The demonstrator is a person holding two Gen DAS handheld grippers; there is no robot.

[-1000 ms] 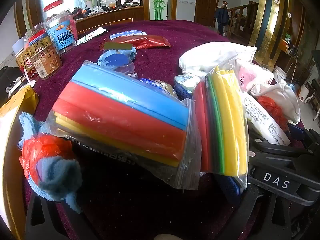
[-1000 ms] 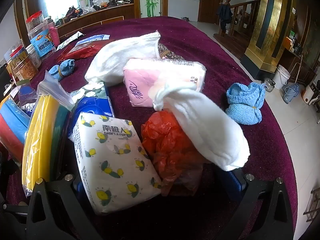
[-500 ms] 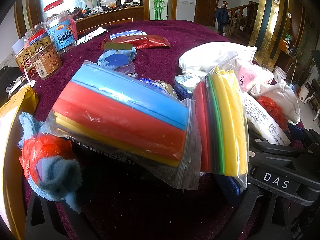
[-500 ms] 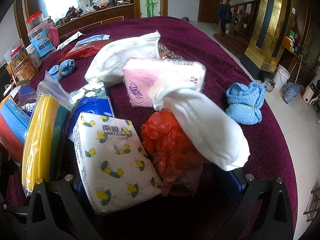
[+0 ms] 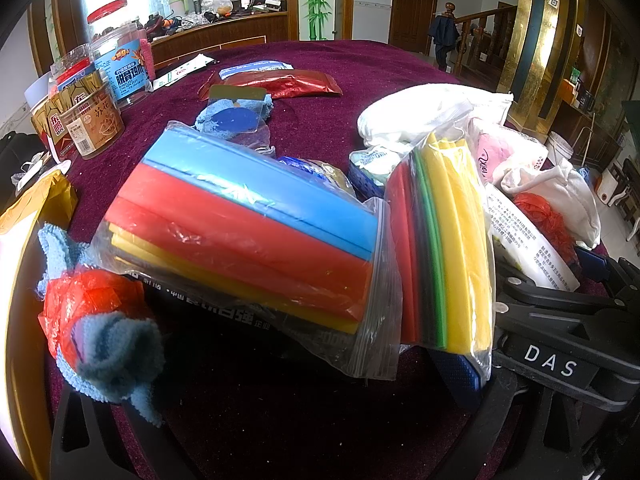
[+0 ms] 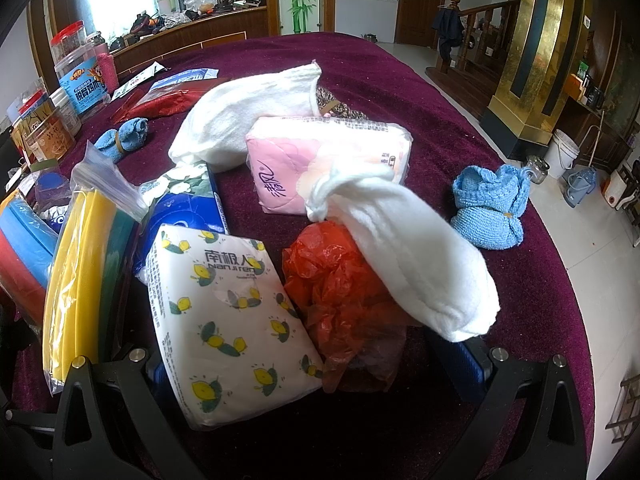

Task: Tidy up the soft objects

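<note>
On the maroon-clothed desk [image 6: 400,80] the soft things sit crowded at the near edge. In the left wrist view a clear zip bag [image 5: 248,236] lies flat between the wide-spread arms of the left tool [image 5: 288,384]; it holds stacked foam sheets, blue on top, then red, then yellow. Touching its right side, a second zip bag [image 5: 444,248] stands on edge with red, green and yellow sheets inside. To the near left lies a blue cloth bundled in red plastic [image 5: 96,332]. At the far left stand clear snack jars [image 5: 100,100] with printed labels.

In the right wrist view the right tool [image 6: 320,392] is spread wide, gripping nothing; between its arms lie a lemon-print tissue pack [image 6: 228,320], a crumpled red plastic bag [image 6: 340,300] and a white cloth roll [image 6: 412,268] resting on that bag. Farther off sit a pink tissue pack [image 6: 324,160] and a larger white cloth [image 6: 248,116]. A blue knitted piece [image 6: 492,208] lies apart on the right.
</note>
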